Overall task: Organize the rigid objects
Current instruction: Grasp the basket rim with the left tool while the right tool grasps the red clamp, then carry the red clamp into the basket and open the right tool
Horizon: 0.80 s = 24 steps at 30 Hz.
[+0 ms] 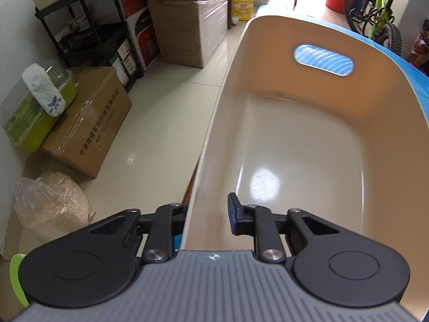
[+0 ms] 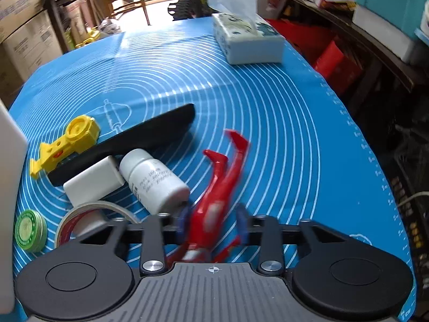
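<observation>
In the left wrist view my left gripper point(image 1: 207, 216) straddles the near wall of an empty cream plastic bin point(image 1: 295, 139), one finger outside and one inside, shut on the wall. In the right wrist view my right gripper point(image 2: 211, 224) has its blue pads on either side of a red and silver toy figure point(image 2: 222, 185) lying on the blue mat point(image 2: 268, 102); the jaws look blurred and closing on it. A white pill bottle point(image 2: 155, 179), white block point(image 2: 93, 179), black tool point(image 2: 128, 139), yellow toy point(image 2: 72, 142), tape roll point(image 2: 88, 217) and green tin point(image 2: 29, 230) lie to the left.
A tissue box point(image 2: 246, 40) stands at the mat's far side. The bin's white edge point(image 2: 10, 187) shows at the far left. Cardboard boxes point(image 1: 88, 123), a black shelf and a bicycle stand on the floor beside the table.
</observation>
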Each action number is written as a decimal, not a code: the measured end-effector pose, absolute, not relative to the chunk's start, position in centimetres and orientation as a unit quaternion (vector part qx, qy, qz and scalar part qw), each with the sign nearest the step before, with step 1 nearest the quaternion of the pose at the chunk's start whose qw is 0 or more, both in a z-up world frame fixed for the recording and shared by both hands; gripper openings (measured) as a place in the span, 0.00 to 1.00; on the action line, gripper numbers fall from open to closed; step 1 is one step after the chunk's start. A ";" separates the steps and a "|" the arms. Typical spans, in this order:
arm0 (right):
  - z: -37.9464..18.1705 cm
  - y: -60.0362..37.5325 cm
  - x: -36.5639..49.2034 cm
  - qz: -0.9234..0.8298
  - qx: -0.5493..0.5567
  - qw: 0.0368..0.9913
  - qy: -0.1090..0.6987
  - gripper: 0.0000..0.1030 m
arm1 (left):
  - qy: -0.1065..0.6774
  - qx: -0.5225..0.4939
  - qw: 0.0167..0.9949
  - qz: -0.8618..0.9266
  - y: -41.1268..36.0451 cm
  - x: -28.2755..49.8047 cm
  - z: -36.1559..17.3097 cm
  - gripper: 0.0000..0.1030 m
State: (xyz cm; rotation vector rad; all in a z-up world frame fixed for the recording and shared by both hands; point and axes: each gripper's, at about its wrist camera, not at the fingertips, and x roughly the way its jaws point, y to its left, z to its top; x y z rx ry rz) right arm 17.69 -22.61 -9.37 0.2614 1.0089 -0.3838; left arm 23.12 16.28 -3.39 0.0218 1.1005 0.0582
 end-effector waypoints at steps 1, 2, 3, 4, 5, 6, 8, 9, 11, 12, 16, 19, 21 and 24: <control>-9.4 -22.5 17.7 -0.183 0.117 0.850 0.480 0.33 | 0.523 0.007 0.852 0.028 16.5 23.1 -3.4 0.19; -9.4 -22.4 17.7 -0.182 0.113 0.851 0.480 0.30 | 0.522 0.004 0.853 0.028 16.6 23.1 -3.3 0.18; -9.3 -22.4 17.6 -0.181 0.114 0.851 0.479 0.30 | 0.521 0.003 0.853 0.031 16.7 23.2 -3.3 0.13; -9.2 -22.5 17.5 -0.181 0.118 0.852 0.476 0.30 | 0.522 -0.002 0.852 0.030 16.9 23.2 -3.3 0.13; -9.0 -22.5 17.3 -0.181 0.120 0.854 0.472 0.30 | 0.522 -0.009 0.852 0.029 17.0 23.2 -3.3 0.12; -8.8 -22.5 17.2 -0.183 0.120 0.858 0.466 0.30 | 0.523 -0.012 0.852 0.028 17.2 23.3 -3.3 0.12; -8.3 -22.4 16.9 -0.188 0.115 0.864 0.454 0.30 | 0.523 -0.014 0.852 0.027 17.1 23.3 -3.4 0.12; -8.0 -22.3 16.8 -0.191 0.111 0.866 0.449 0.30 | 0.523 -0.014 0.852 0.027 17.1 23.3 -3.4 0.12; -7.5 -22.1 16.6 -0.195 0.110 0.869 0.441 0.30 | 0.523 -0.014 0.852 0.026 17.0 23.3 -3.4 0.12; -7.2 -22.1 16.4 -0.197 0.110 0.871 0.437 0.30 | 0.523 -0.015 0.852 0.025 17.0 23.3 -3.4 0.12; -5.9 -21.9 15.6 -0.205 0.108 0.879 0.417 0.30 | 0.523 -0.016 0.852 0.024 17.1 23.2 -3.4 0.11; -4.4 -21.4 15.1 -0.210 0.097 0.890 0.393 0.30 | 0.523 -0.013 0.852 0.024 17.0 23.2 -3.5 0.11; -3.2 -21.1 14.7 -0.210 0.099 0.895 0.380 0.30 | 0.523 -0.013 0.852 0.024 17.0 23.2 -3.5 0.11; -1.4 -20.3 14.2 -0.201 0.106 0.906 0.358 0.30 | 0.523 -0.014 0.852 0.023 17.1 23.2 -3.5 0.11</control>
